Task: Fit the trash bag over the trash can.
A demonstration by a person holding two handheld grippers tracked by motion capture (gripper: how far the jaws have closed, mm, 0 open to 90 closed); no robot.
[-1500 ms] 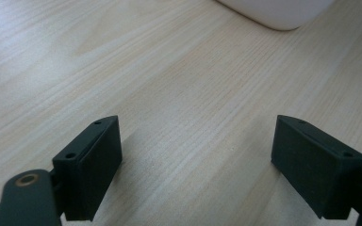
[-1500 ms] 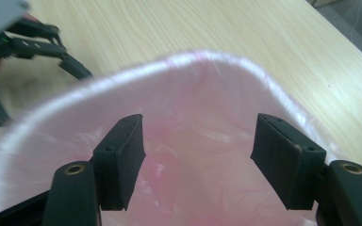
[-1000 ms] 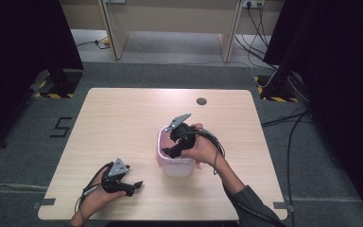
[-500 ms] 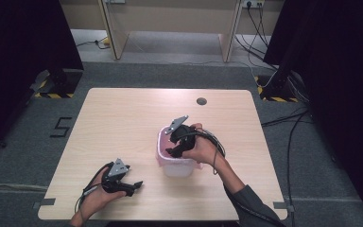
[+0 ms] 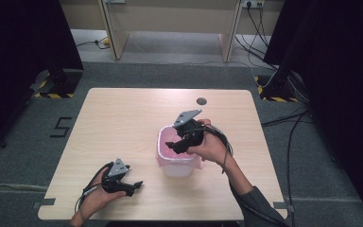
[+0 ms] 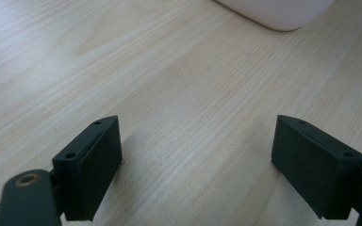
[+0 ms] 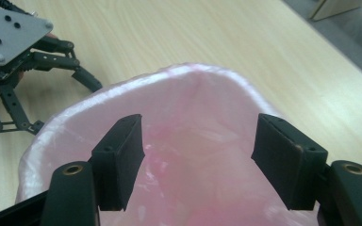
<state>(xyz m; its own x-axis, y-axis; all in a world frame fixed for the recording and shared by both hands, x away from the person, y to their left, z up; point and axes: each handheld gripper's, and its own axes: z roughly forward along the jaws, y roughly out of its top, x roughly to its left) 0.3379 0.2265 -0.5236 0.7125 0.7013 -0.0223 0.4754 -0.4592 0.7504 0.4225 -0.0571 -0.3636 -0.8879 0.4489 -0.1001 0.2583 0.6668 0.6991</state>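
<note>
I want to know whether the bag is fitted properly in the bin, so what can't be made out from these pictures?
- Bottom of the pink bag: right gripper view, hazy, cut by the lower edge.
- Bag's near rim: high view, behind the right gripper and hand.
- White bin: left gripper view, cut by the top edge.
- Bag's overhang on the bin's far side: hidden in the high view.

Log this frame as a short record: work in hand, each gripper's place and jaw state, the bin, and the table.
work in hand: fitting a pink bag in a small bin
right gripper: over the bin's mouth, jaws open, nothing between them
left gripper: low over the table near its front edge, jaws open, nothing between them
bin: white, upright, mid-table
pink bag: lines the bin, folded over its rim
table: light wood, one dark round hole near the far edge
</note>
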